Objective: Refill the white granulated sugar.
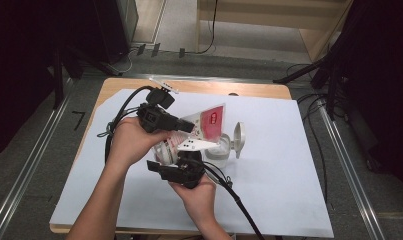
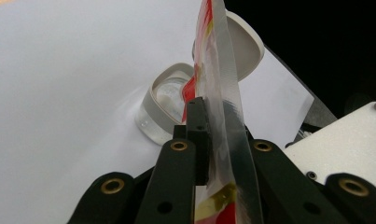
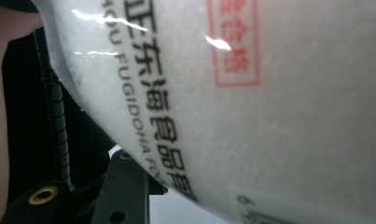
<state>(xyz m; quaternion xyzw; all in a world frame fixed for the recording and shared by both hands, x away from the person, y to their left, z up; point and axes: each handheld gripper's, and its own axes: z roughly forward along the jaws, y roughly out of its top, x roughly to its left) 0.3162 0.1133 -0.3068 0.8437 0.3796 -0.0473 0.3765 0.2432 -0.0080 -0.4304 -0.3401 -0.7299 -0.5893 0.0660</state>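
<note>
A clear plastic bag [image 1: 209,121] with a red label and white granules hangs tilted above the table. My left gripper [image 1: 191,128] is shut on the bag's flat edge [image 2: 219,93], with both jaws pressed against the film [image 2: 212,108]. Below the bag stands a clear container [image 1: 220,151] with its grey lid [image 1: 238,139] flipped open; in the left gripper view the container [image 2: 164,100] sits just past the jaws. My right gripper [image 1: 183,163] is under the bag's full lower end. The bag [image 3: 269,116] covers its jaw tips, with one jaw showing at the lower left.
A white sheet [image 1: 269,175] covers most of the wooden table [image 1: 189,86]. Cables trail from both grippers over the left and front of the table. The floor around holds more cables and dark equipment.
</note>
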